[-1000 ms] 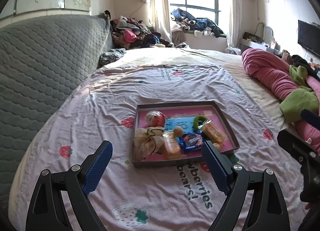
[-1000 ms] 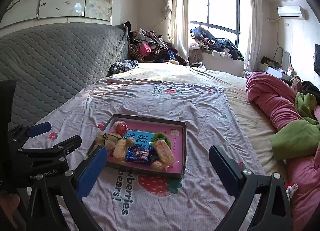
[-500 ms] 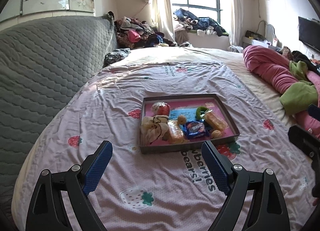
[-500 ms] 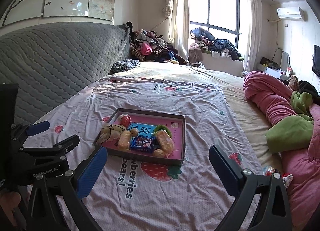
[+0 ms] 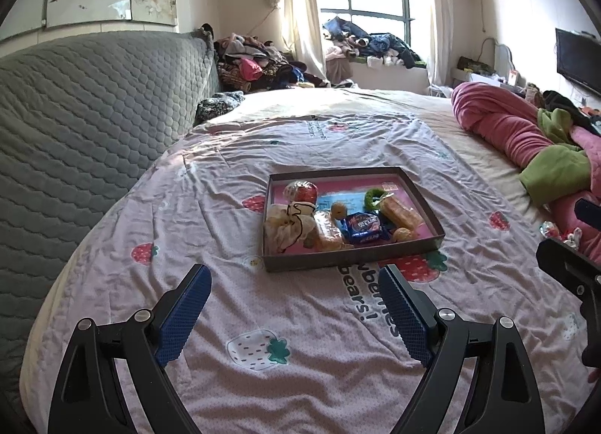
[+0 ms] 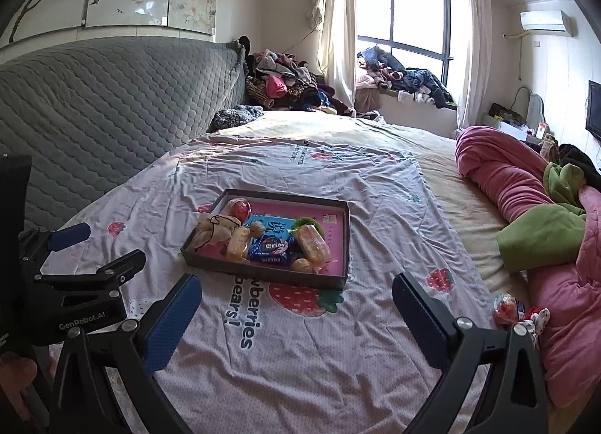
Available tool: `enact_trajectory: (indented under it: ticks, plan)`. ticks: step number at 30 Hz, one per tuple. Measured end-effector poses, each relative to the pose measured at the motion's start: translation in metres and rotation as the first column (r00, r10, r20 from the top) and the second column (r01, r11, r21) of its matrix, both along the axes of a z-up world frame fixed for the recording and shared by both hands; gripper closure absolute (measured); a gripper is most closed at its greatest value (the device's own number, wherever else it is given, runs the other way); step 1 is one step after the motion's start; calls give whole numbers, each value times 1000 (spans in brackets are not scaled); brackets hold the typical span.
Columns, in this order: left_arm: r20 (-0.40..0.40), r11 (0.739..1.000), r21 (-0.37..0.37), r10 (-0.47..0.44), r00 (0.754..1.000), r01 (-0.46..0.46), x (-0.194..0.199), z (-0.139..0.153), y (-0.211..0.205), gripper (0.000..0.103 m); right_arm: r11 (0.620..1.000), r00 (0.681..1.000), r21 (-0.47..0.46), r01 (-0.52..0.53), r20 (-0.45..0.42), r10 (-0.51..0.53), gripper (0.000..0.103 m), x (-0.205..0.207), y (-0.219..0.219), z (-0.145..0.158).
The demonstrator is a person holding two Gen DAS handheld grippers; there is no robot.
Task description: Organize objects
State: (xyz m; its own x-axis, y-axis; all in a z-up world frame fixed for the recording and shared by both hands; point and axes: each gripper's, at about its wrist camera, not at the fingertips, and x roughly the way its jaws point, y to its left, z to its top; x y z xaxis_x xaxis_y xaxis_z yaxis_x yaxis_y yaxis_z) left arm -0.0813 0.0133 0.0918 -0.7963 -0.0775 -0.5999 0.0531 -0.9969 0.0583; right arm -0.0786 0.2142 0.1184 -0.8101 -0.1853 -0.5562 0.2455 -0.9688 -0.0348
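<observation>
A bedroom with a bright window (image 6: 405,17) at the far end holds a wide bed (image 5: 300,321) spread with a pale pink sheet printed with strawberries, a grey quilted headboard (image 5: 86,126) along its left side and a rumpled pink blanket (image 6: 503,178) on its right. Near the middle of the bed lies a shallow brown tray (image 5: 349,257) with a pink floor, filled with snacks: a blue biscuit packet (image 5: 362,227), two clear-wrapped pastries, a red round sweet (image 5: 300,191), a beige drawstring pouch (image 5: 287,225) and a green ring. Another round red sweet (image 6: 505,308) lies on the sheet well apart from the tray, just beside the pink blanket. The left hand-held gripper (image 5: 295,312) hovers over the sheet on the near side of the tray, released, its blue pads wide apart and grasping nothing. The right hand-held gripper (image 6: 296,315) hangs likewise above the bed, spread wide and empty, with the tray ahead between its fingers.
</observation>
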Motion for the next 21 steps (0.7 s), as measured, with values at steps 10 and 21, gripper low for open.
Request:
enact_trajectory:
  ticks: [10,21]
  plan:
    - [20,1000,14,-8,1000,7,13,-16,-2,12,1000,999,7,15,44,-15,1,8,5,-25]
    - [48,1000,27,-2,999,1,15,-47,-4,12,1000,997,16,17,72,-18,1,8,7,-49]
